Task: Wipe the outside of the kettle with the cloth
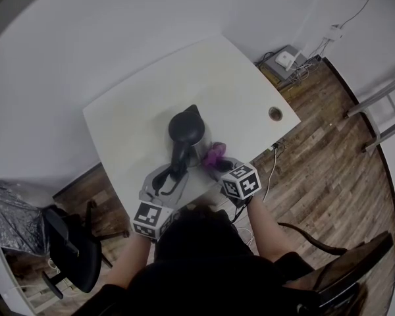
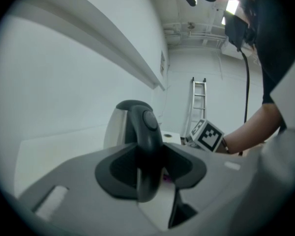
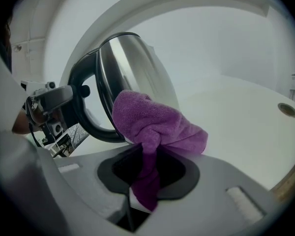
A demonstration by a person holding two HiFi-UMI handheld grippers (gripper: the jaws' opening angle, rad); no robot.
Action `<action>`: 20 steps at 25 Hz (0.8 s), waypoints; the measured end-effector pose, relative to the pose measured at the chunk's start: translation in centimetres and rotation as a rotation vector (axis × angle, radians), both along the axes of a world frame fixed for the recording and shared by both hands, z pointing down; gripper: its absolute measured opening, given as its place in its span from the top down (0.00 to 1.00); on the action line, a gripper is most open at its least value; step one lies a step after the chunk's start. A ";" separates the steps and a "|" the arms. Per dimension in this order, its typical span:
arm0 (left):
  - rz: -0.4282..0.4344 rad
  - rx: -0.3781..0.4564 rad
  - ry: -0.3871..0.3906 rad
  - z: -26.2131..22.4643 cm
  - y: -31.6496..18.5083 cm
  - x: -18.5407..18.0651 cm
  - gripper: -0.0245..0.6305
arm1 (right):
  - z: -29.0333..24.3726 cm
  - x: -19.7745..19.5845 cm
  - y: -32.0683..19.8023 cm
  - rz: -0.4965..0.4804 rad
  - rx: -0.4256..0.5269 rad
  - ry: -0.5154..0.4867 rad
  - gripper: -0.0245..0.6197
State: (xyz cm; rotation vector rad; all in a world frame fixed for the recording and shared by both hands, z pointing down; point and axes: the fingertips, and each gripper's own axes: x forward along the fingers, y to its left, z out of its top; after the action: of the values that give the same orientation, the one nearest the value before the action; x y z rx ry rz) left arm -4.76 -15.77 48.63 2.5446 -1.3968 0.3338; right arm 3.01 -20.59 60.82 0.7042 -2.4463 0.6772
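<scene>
A steel kettle (image 1: 187, 129) with a black lid and black handle (image 1: 180, 158) stands on the white table (image 1: 131, 120). My left gripper (image 1: 166, 180) is shut on the kettle handle (image 2: 146, 146), which runs down between its jaws. My right gripper (image 1: 218, 166) is shut on a purple cloth (image 1: 214, 155). In the right gripper view the bunched purple cloth (image 3: 150, 127) presses against the lower side of the kettle's shiny body (image 3: 130, 68), with the black handle (image 3: 81, 109) to its left.
The table has a round cable hole (image 1: 275, 113) near its right corner. A black office chair (image 1: 72, 249) stands at the lower left, and a ladder (image 1: 385, 107) leans at the right. Wood floor surrounds the table; a power box (image 1: 286, 59) lies by the wall.
</scene>
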 end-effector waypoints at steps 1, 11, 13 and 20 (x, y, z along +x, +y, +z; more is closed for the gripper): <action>-0.006 0.002 -0.001 -0.2 -0.1 -0.1 0.71 | -0.1 0.0 0.0 -0.003 0.002 0.004 0.83; 0.004 0.005 0.001 0.2 0.1 0.2 0.71 | -14.0 3.4 -0.9 0.010 0.228 -0.194 0.83; -0.008 0.011 0.001 -0.2 -0.1 0.0 0.71 | -17.7 3.6 -2.2 0.009 0.279 -0.266 0.83; -0.004 0.005 0.003 0.0 0.2 0.1 0.71 | -20.3 0.9 -6.7 -0.151 0.272 -0.311 0.83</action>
State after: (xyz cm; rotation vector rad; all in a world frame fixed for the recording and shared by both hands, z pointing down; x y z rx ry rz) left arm -4.61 -15.61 48.66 2.5449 -1.4031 0.3263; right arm 3.89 -27.25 40.50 0.5371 -2.8809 0.4245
